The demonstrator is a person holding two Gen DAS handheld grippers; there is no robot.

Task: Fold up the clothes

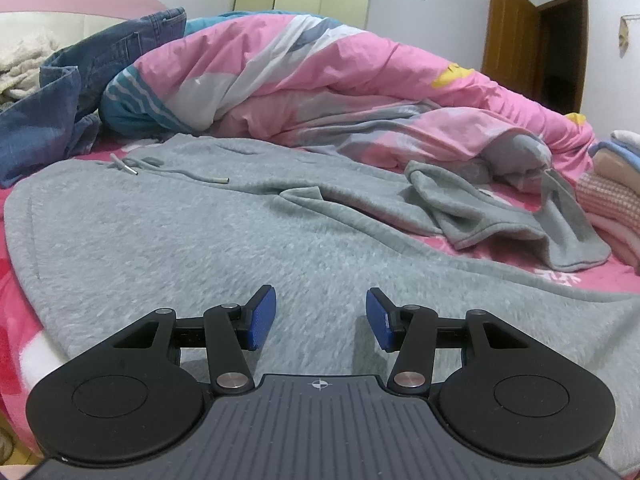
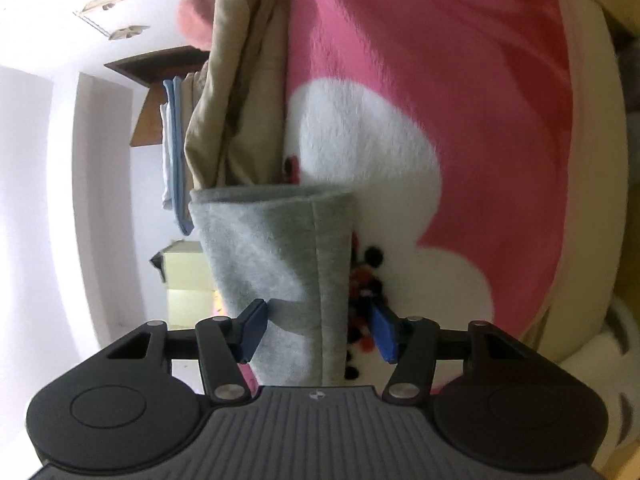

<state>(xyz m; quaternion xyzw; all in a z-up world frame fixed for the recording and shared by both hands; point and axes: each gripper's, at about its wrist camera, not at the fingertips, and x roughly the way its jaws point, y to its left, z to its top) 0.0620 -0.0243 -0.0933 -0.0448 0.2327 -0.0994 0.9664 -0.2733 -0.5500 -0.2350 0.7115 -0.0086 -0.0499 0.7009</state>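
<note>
A grey fleece hoodie lies spread on the pink bed, its drawstrings loose near the neck. One sleeve is bunched at the right. My left gripper hovers low over the hoodie's body, open, with nothing between its blue pads. In the right wrist view the picture is rolled on its side. A grey sleeve cuff sits between the jaws of my right gripper. The left pad touches the fabric; the right pad stands clear of it.
A pink quilt is heaped behind the hoodie, with blue jeans at the left and stacked folded clothes at the right. Beige fabric and a pink-and-white blanket lie past the cuff. A brown door stands behind.
</note>
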